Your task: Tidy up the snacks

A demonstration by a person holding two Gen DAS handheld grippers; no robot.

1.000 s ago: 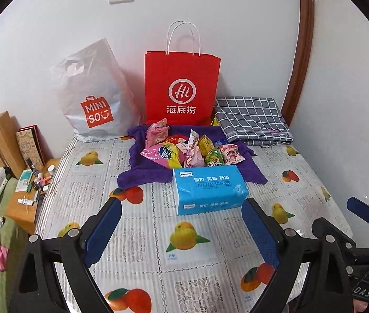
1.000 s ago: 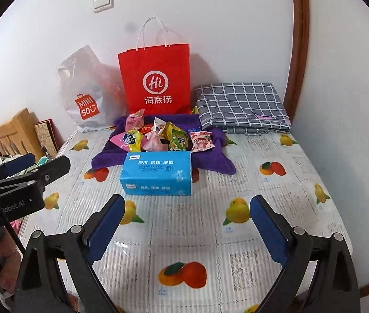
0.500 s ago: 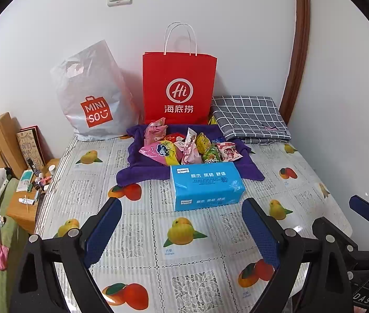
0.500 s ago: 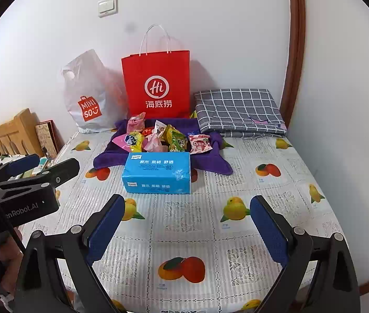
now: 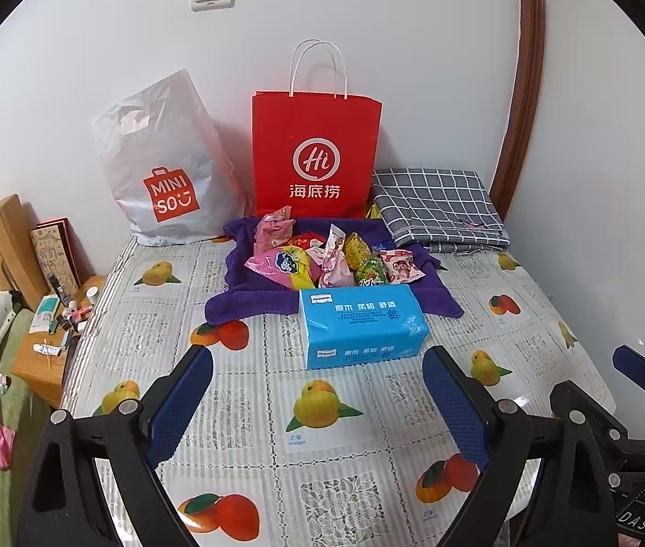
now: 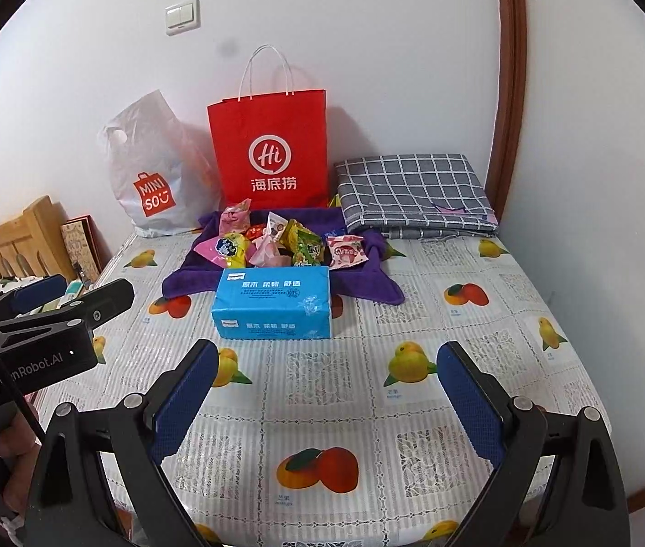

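A white-walled room corner holds a table under a fruit-printed plastic tablecloth (image 5: 231,415), bounded by the back wall and a side wall with a brown wooden trim on the right. Against the back wall stand a red paper carrier bag (image 5: 316,150) and a grey plastic shopping bag (image 5: 165,168), with a folded grey checked cloth (image 5: 436,205) beside them. Over the last second both views have pulled back a little; nothing on the table has shifted, so the sorting stands as it did. The small bright snack packets (image 5: 331,260) lie heaped on a crumpled purple cloth (image 5: 249,305), just behind a blue soft tissue pack (image 5: 359,323) that blocks a straight approach. The left gripper (image 5: 318,405) and right gripper (image 6: 327,403) both hover wide apart and empty over the bare near half, where there is open room; the table's left edge drops to a cluttered wooden side stand (image 5: 49,355).
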